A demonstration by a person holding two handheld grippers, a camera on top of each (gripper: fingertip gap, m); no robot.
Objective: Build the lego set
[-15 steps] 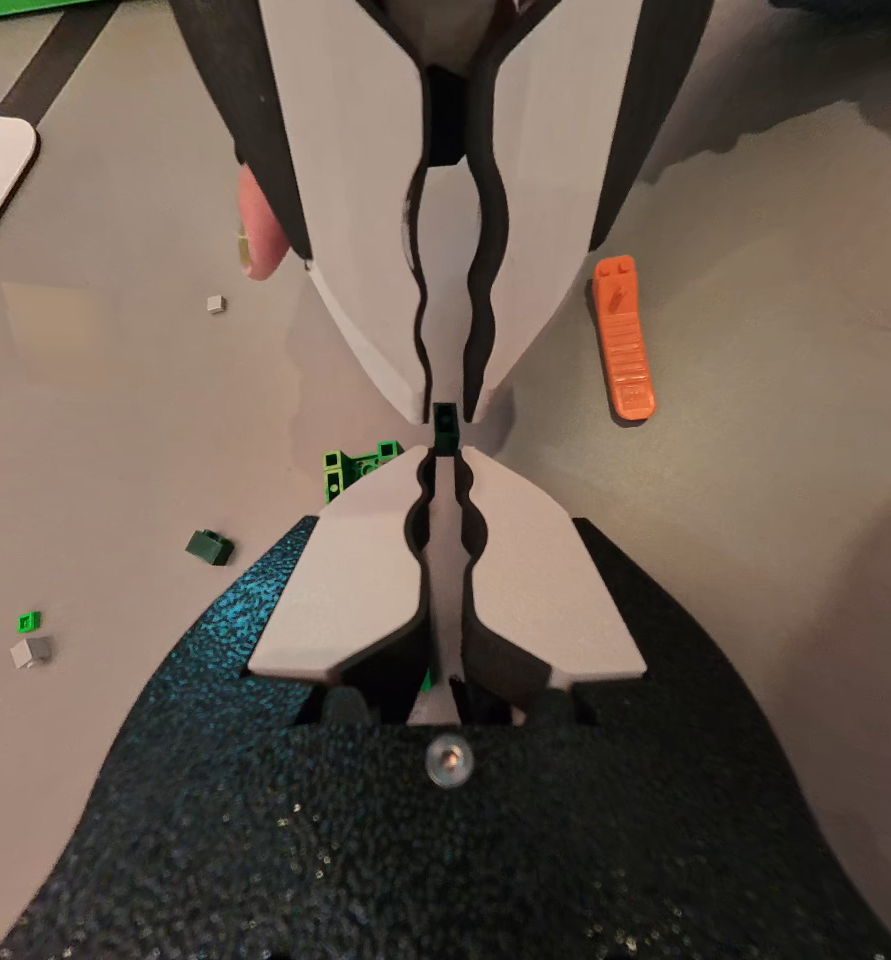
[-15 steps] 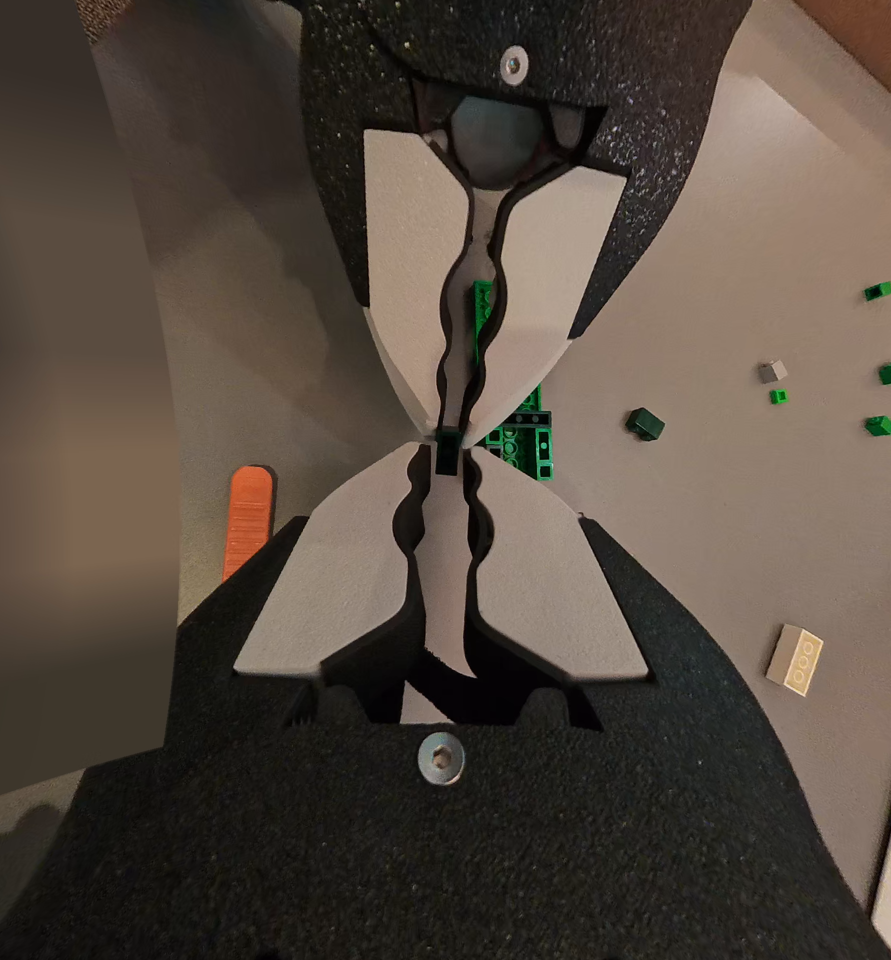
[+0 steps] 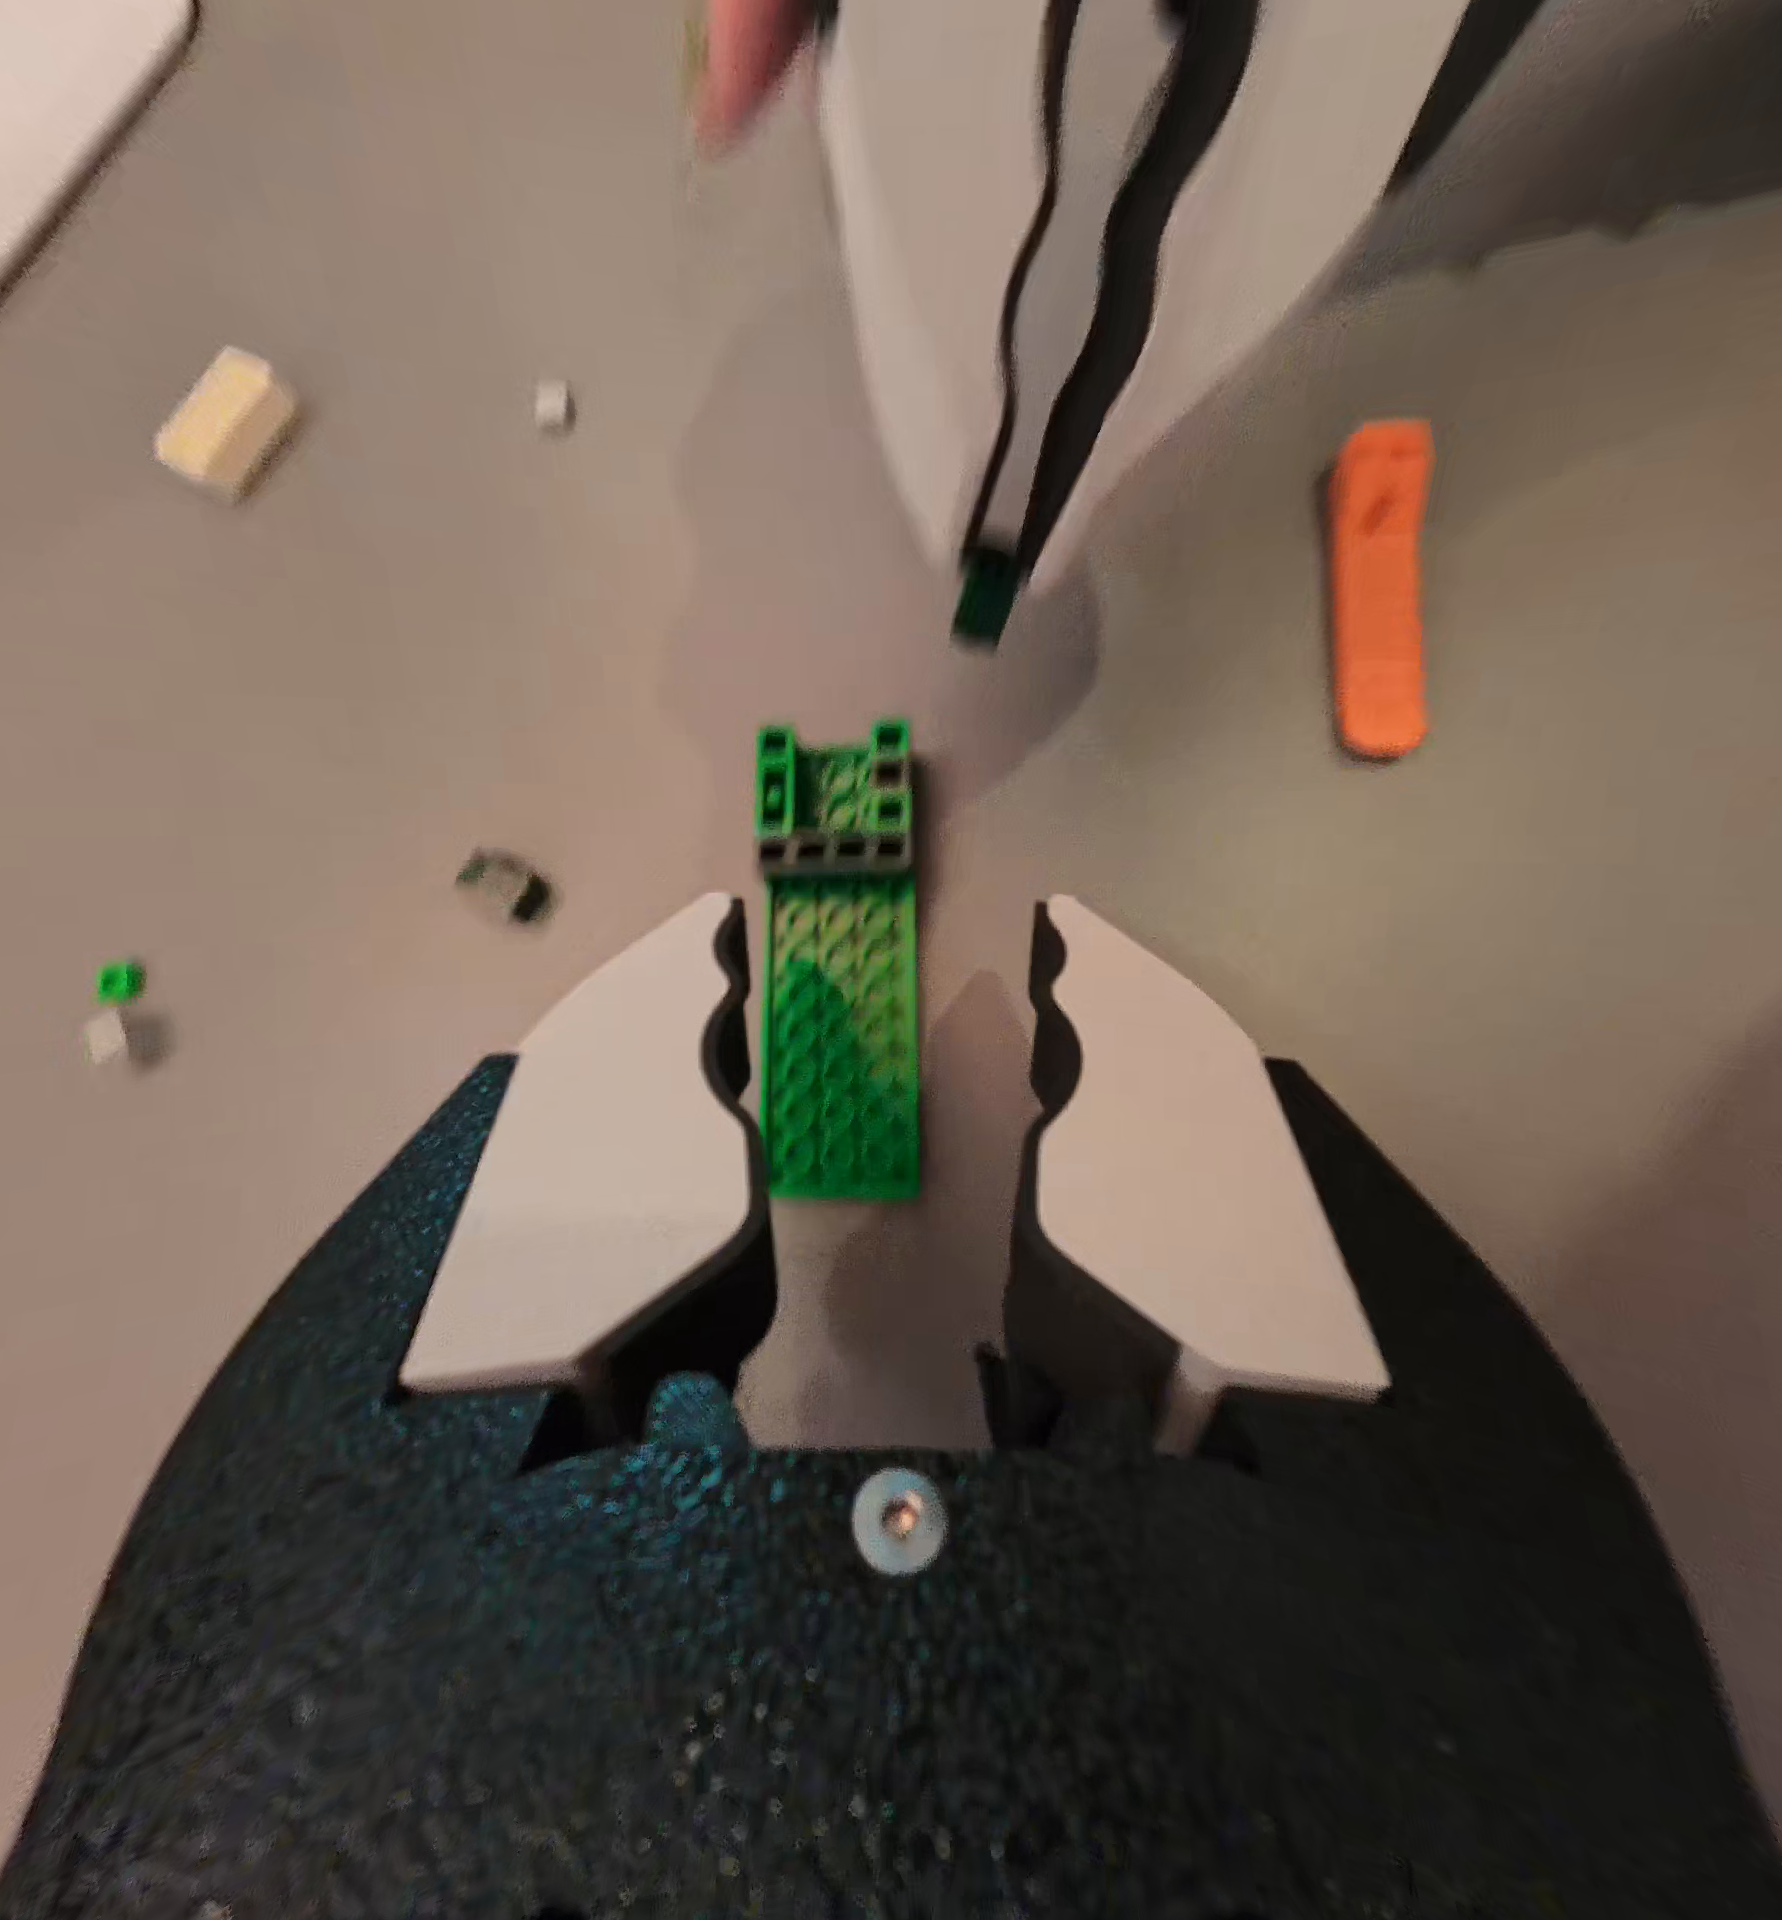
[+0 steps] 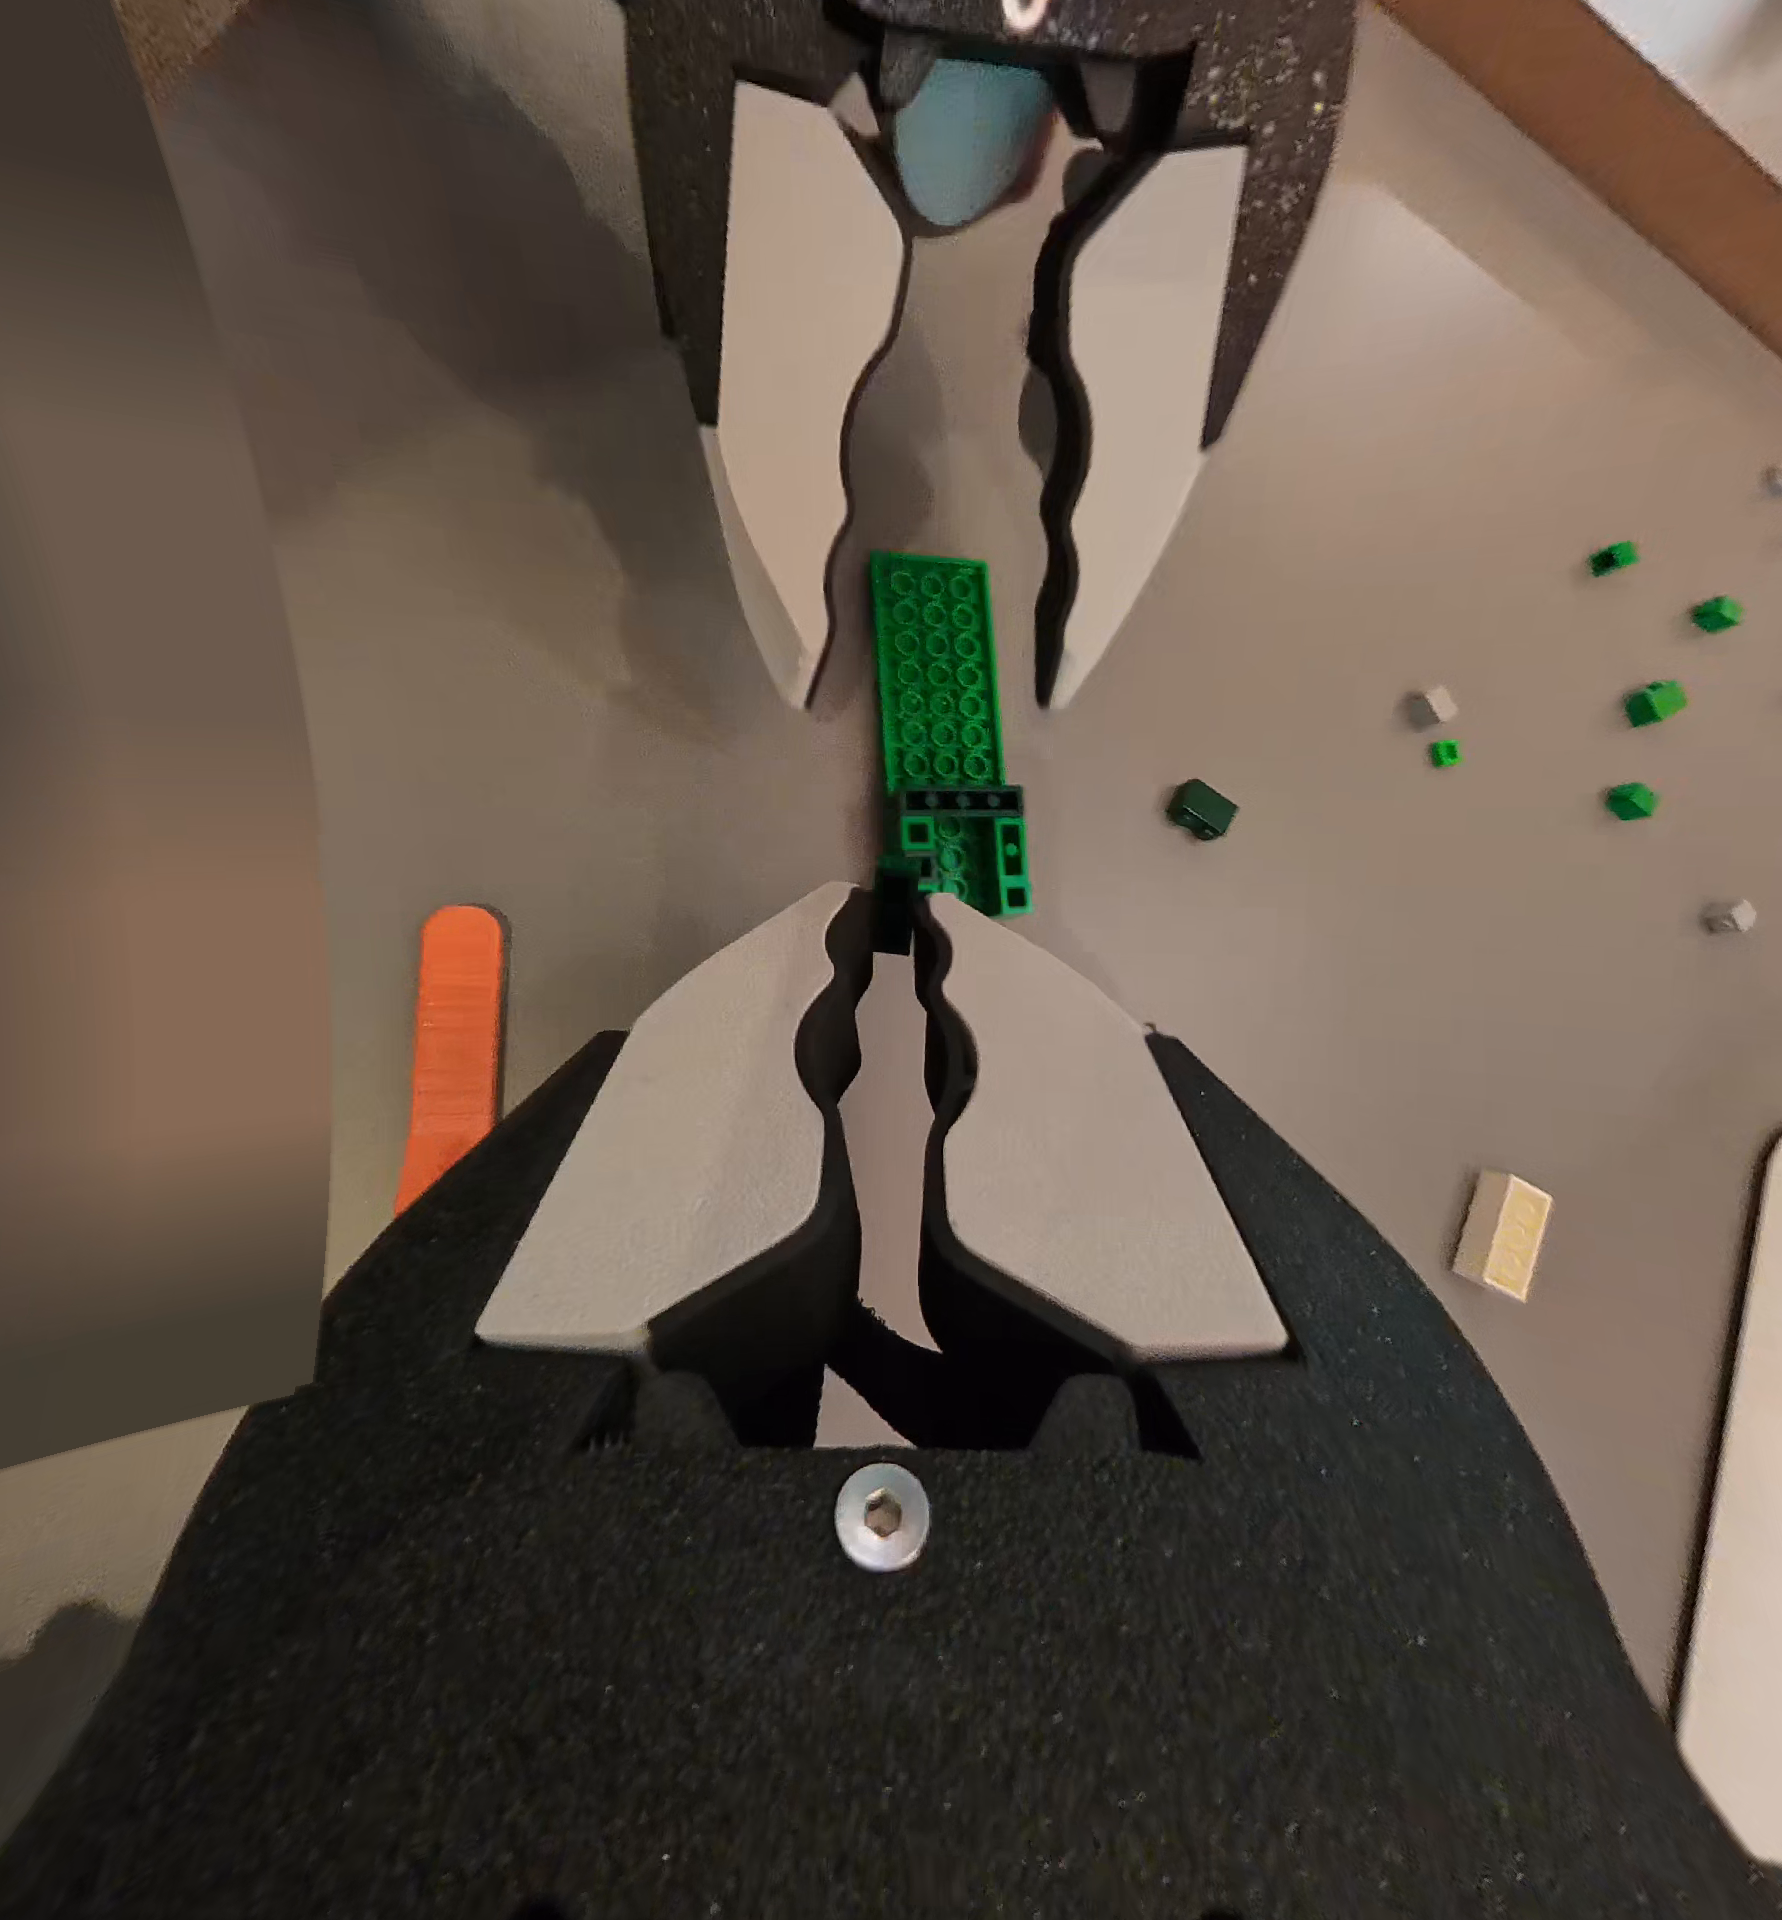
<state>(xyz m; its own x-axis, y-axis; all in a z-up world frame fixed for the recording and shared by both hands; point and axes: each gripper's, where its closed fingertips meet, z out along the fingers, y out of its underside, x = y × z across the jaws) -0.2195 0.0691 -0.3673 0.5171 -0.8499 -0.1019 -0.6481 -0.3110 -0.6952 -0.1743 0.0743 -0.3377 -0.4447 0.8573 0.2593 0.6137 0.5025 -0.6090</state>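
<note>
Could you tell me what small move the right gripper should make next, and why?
Probably lower the dark green brick onto the near end of the green plate. The right gripper is shut on it just above that end, and the left gripper is open around the plate.

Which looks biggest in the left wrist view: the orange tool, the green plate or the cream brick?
1. green plate, though it lies nearest the camera, which may exaggerate it
2. orange tool
3. cream brick, clearly the smallest, though blurred
</note>
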